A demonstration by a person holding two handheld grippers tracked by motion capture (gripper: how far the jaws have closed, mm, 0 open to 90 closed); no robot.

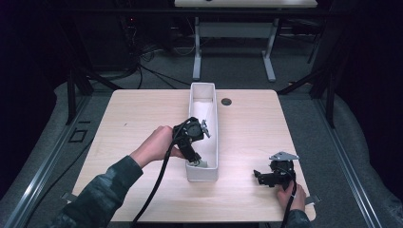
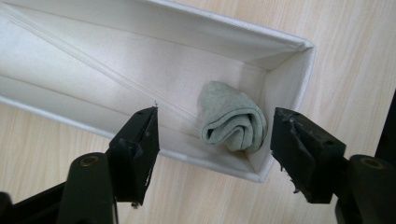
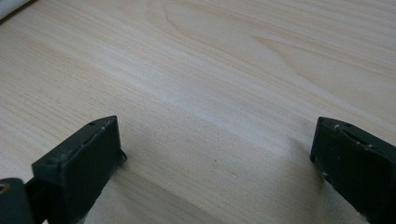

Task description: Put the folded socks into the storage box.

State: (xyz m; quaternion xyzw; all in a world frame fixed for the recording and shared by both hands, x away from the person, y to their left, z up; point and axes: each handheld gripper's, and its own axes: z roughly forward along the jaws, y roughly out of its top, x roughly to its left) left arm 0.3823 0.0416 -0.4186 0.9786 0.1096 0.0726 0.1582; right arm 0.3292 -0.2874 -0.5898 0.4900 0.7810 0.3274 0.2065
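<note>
Jaws of the left gripper point(image 2: 215, 154) stand wide and empty above the near end of the white bin point(image 2: 93, 60); those of the right gripper point(image 3: 215, 163) are also wide, over bare tabletop point(image 3: 233, 70) beside the bin. The rolled green cloth point(image 2: 233, 119) lies against the bin's end wall. It looks soft, light and compressible. Grip across the roll's middle to prevent unrolling.

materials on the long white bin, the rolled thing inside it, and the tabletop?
Long white bin: looks like fabric over stiff panels, matte; woven texture and stitched seam visible.
Rolled thing: soft pale-green cloth, possibly a sock or small towel; folds and fuzzy surface.
Tabletop: light wood-grain, probably laminate, smooth with low sheen.
</note>
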